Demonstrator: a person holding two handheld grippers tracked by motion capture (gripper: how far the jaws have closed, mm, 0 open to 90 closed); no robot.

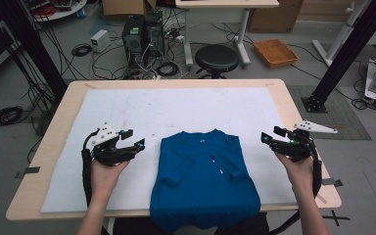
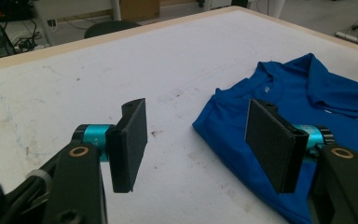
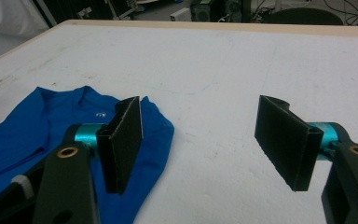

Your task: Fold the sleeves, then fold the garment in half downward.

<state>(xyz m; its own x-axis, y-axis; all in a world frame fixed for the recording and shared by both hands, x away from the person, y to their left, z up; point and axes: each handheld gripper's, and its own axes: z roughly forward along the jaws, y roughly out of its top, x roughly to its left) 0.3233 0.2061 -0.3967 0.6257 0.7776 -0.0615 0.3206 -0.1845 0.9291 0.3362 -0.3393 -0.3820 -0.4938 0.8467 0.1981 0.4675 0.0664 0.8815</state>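
Observation:
A blue T-shirt [image 1: 203, 178] lies folded lengthwise on the white sheet [image 1: 176, 107], sleeves tucked in, its hem hanging over the table's near edge. My left gripper [image 1: 138, 141] hovers just left of the shirt, jaws open and empty; in the left gripper view [image 2: 200, 140] the shirt [image 2: 317, 98] lies to the right beyond the jaws. My right gripper [image 1: 266, 138] is held off the shirt's right side, jaws wide apart with nothing between them. In the right gripper view [image 3: 205, 140] the shirt's shoulder [image 3: 37, 126] sits behind the left jaw.
The wooden table [image 1: 293, 112] borders the white sheet. Beyond the far edge stand a black stool [image 1: 217, 58], computer towers [image 1: 142, 34], an orange tray [image 1: 275, 52] and loose cables on the floor. A black frame post [image 1: 342, 54] rises at the right.

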